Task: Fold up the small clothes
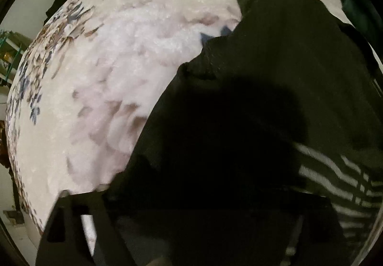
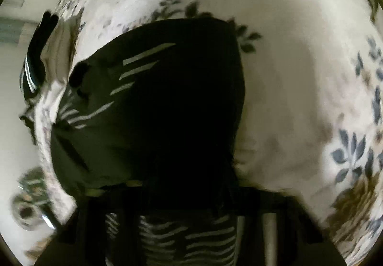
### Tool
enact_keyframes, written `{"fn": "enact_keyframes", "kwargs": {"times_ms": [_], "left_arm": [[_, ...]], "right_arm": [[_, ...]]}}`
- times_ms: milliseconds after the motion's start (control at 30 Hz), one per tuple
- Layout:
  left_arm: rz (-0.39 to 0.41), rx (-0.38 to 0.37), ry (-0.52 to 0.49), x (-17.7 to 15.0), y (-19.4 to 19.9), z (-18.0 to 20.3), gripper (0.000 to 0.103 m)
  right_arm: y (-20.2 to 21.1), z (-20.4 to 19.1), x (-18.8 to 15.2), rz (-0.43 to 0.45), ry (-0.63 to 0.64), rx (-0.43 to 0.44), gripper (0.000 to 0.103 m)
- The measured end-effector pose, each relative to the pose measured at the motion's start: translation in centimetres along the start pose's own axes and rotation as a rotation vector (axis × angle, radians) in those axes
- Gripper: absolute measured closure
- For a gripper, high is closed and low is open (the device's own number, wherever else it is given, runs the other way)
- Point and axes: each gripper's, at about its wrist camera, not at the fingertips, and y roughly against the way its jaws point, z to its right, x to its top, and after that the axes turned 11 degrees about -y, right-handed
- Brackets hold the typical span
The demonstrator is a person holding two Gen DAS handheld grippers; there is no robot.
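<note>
The dark garment (image 1: 275, 98), black with pale stripes, lies on the flowered bedspread (image 1: 107, 74) of a bed, reaching toward the bed's far edge in the left view, with open bedspread beside it. The left claw (image 1: 182, 237) hangs over the garment's near part with its jaws spread wide; one dark finger (image 1: 64, 225) shows at the lower left over the bedspread, and nothing looks pinched. The right claw (image 2: 189, 230) is nearly closed, and striped cloth (image 2: 191, 242) sits right at its fingers, so it seems to grip a fold, though the dimness hides the pads.

The risks, as I judge them: with only one side gripped, pulling could drag the whole garment across the plush bedspread instead of folding it. The open left claw could bite bedspread along with cloth. Dark fabric in shadow also makes the hem hard to find.
</note>
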Motion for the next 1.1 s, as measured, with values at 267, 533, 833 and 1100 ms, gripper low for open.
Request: {"fn": "enact_keyframes", "kwargs": {"times_ms": [267,533,833,1100], "left_arm": [[-0.058,0.01,0.056,1.8,-0.7,-0.5,0.0],[0.066,0.087,0.094,3.3,4.3,-1.3,0.0],[0.158,0.211,-0.066,5.9,6.2,3.0,0.0],[0.168,0.183,-0.132,7.7,6.9,7.0,0.0]], "right_arm": [[4.6,-3.1,-2.3,0.201,0.19,-0.065,0.095],[3.5,0.4,-0.6,0.003,0.067,0.032,0.089],[3.4,0.3,2.0,0.097,0.04,0.03,0.063],[-0.9,-1.7,1.5,0.058,0.23,-0.128,0.094]]}}
